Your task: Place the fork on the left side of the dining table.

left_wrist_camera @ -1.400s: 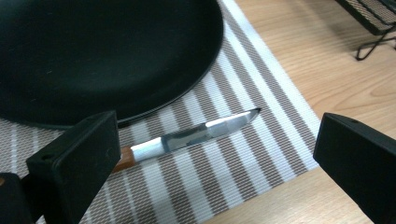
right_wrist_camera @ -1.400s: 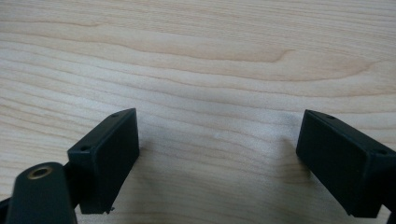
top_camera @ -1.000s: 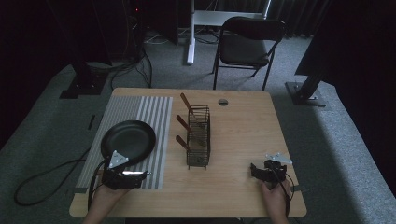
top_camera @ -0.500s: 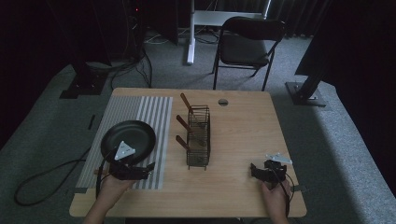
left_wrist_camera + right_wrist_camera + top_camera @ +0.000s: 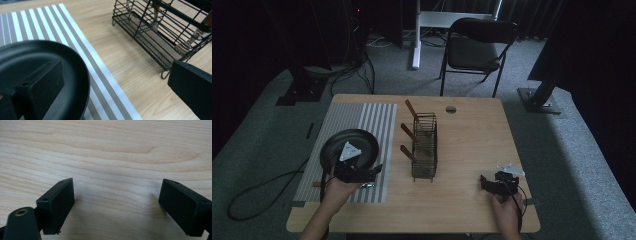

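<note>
A black frying pan [image 5: 349, 145] lies on a grey-and-white striped mat [image 5: 362, 120] at the table's left. My left gripper [image 5: 359, 174] hovers at the pan's near rim, open wide. In the left gripper view one jaw stands over the pan [image 5: 37, 57] and the other over bare wood to the right of the mat [image 5: 75, 45], with nothing between them [image 5: 112, 75]. A black wire rack [image 5: 424, 145] with wooden-handled utensils stands mid-table, also seen as the rack [image 5: 160, 32]. My right gripper [image 5: 493, 182] rests low at the front right, open [image 5: 117, 195] over bare wood.
The wooden table [image 5: 472, 135] has a small round grommet [image 5: 450, 109] near its far edge. A folding chair [image 5: 477, 45] stands beyond the table. A black cable [image 5: 262, 187] trails off the left side onto the carpet.
My left gripper has moved away from the person and slightly right, from the mat's near part to the pan's near rim. The right gripper and the pan have stayed put.
</note>
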A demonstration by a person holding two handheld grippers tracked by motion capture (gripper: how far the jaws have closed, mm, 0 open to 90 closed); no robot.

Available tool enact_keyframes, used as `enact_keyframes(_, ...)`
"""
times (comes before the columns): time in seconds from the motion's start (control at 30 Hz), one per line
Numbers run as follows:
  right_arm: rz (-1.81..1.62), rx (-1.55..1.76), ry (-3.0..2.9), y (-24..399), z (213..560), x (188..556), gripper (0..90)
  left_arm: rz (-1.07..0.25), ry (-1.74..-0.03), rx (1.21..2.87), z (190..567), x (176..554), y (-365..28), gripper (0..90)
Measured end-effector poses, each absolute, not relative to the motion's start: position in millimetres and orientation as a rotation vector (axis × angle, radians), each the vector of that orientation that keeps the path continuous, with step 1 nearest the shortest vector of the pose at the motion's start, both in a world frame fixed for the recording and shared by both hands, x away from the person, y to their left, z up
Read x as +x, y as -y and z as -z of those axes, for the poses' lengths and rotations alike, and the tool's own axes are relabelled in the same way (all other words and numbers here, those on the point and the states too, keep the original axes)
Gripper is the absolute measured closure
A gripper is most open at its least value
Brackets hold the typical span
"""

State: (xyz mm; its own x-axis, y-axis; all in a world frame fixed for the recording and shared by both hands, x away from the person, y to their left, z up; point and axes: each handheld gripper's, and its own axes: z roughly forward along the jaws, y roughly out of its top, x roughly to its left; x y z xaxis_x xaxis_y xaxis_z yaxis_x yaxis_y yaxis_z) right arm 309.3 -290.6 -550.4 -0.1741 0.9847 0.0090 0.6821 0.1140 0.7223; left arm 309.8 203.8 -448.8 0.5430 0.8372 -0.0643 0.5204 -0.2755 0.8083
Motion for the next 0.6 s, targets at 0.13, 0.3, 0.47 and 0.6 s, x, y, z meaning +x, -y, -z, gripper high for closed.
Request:
enact_keyframes(0.13, -0.827, 1.613, -1.916, 291, 550, 309, 12.8, -0.474, -1.095, 1.935, 445, 311, -201, 0.9)
enact_keyframes(0.3, -0.827, 1.613, -1.916, 291, 550, 309, 12.8, -0.474, -1.076, 1.926, 436, 316, -198, 0.9)
enact_keyframes(0.47, -0.827, 1.613, -1.916, 291, 550, 309, 12.8, -0.48, -1.053, 1.934, 429, 323, -192, 0.9)
enact_keyframes(0.6, -0.826, 1.613, -1.917, 291, 550, 309, 12.8, -0.496, -1.053, 1.934, 424, 330, -186, 0.9)
